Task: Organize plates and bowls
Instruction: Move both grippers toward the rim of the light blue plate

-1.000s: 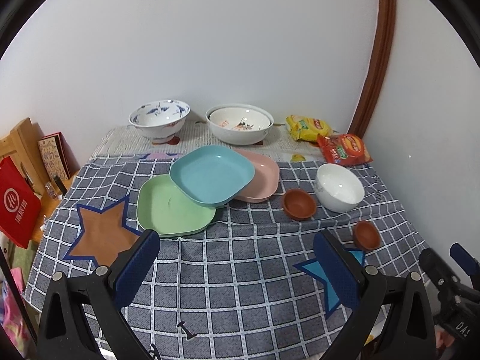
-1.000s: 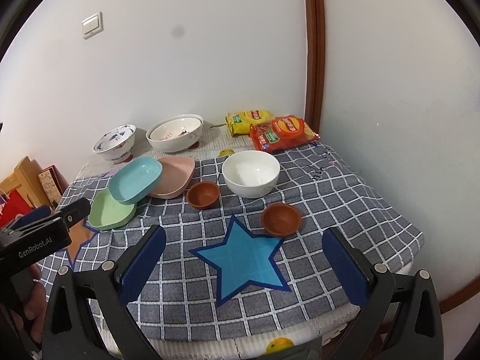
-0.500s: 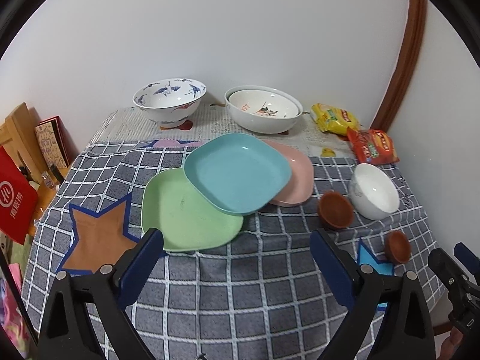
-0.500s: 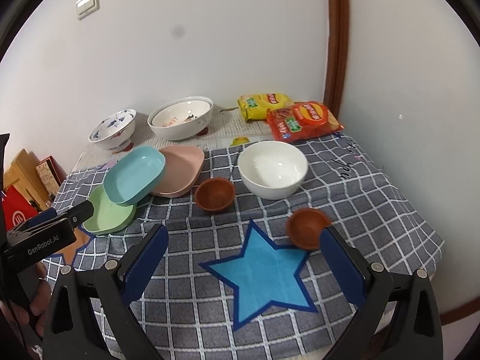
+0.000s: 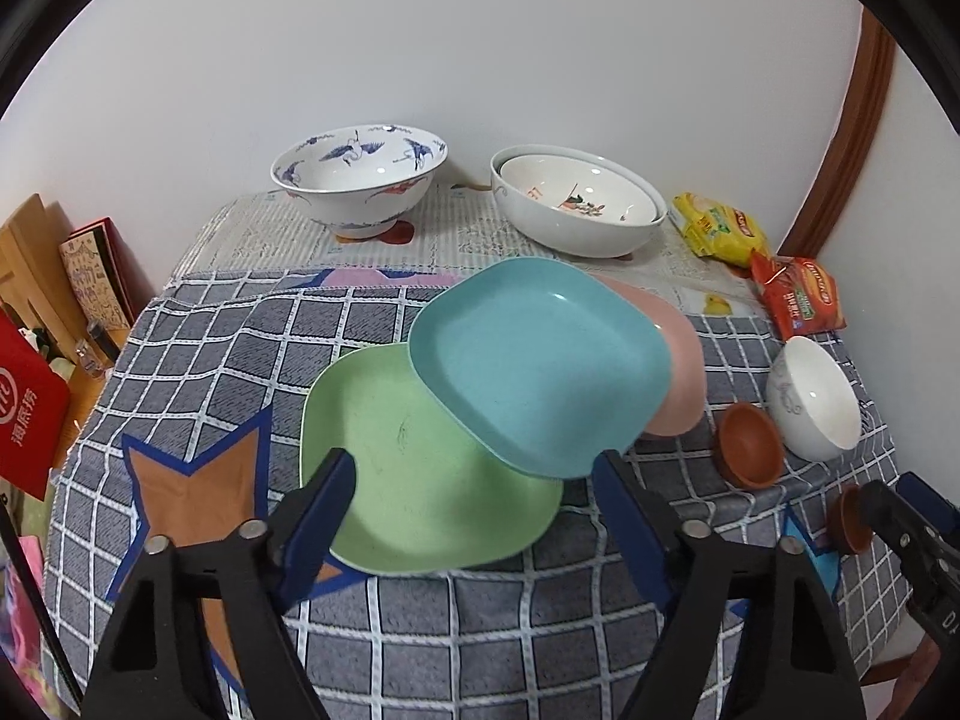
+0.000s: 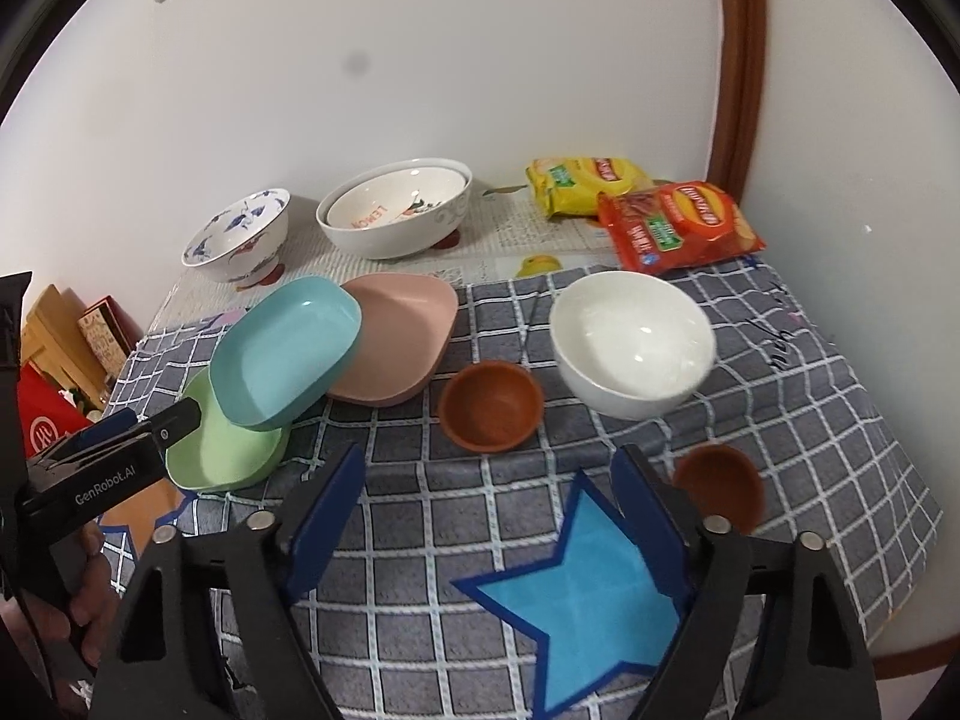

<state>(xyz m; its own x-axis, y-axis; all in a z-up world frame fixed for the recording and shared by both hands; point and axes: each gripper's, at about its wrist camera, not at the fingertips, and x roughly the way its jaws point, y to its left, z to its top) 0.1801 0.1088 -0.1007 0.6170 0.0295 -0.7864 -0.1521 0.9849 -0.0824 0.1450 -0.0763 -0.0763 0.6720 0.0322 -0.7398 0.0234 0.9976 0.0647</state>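
My left gripper (image 5: 474, 462) hovers over the near part of a green plate (image 5: 420, 480). Its jaws are closing with nothing pressed between them. A blue plate (image 5: 534, 360) leans on the green one and on a pink plate (image 5: 681, 360). My right gripper (image 6: 489, 459) is also closing on empty air, just short of a small brown bowl (image 6: 491, 405). A second brown bowl (image 6: 720, 489) sits right of its right finger, and a white bowl (image 6: 630, 348) stands beyond. At the back are a crane-patterned bowl (image 5: 360, 180) and nested white bowls (image 5: 576, 204).
A checked cloth (image 6: 420, 510) with star patches covers the small table. Snack packets (image 6: 678, 228) lie in the back right corner by a wall and a brown door frame. Boxes and a red bag (image 5: 24, 396) stand off the left edge. A hand (image 6: 78, 600) holds the left gripper.
Both grippers have come forward and lower towards the table, and both pairs of jaws have narrowed. The plates fill more of the left view; the brown bowl is nearer the right fingers.
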